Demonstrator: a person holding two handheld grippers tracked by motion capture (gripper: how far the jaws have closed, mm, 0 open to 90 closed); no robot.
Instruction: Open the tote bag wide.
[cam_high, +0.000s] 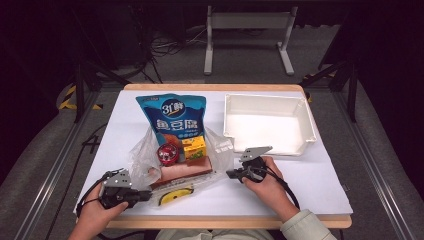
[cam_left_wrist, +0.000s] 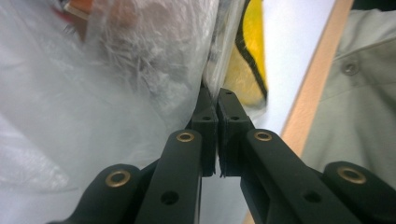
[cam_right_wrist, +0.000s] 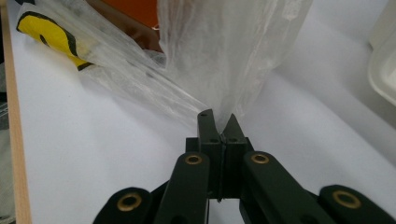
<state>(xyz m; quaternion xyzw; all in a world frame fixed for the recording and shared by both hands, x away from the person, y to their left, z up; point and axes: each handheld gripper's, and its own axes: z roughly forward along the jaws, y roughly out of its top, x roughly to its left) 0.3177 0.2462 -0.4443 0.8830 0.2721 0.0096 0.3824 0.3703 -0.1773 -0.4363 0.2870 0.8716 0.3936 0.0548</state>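
A clear plastic bag (cam_high: 220, 145) lies in the middle of the white table (cam_high: 305, 185). Inside or on it are a blue snack pouch (cam_high: 172, 117), a red round tin (cam_high: 168, 153), a small yellow box (cam_high: 194, 149), a brown flat pack (cam_high: 185, 171) and a yellow-and-black item (cam_high: 175, 196). My left gripper (cam_high: 149, 195) is at the bag's near left corner. In the left gripper view it (cam_left_wrist: 215, 100) is shut on the bag's film (cam_left_wrist: 116, 93) beside the yellow item (cam_left_wrist: 254, 51). My right gripper (cam_high: 230, 174) holds the bag's right edge. In the right gripper view it (cam_right_wrist: 223, 122) is shut on the film (cam_right_wrist: 224, 56).
A white empty tray (cam_high: 265, 97) stands at the back right of the table. The table's wooden front edge (cam_high: 225, 221) runs just behind both hands. Bare tabletop lies to the right of the right hand. Dark floor with a metal stand lies beyond the table.
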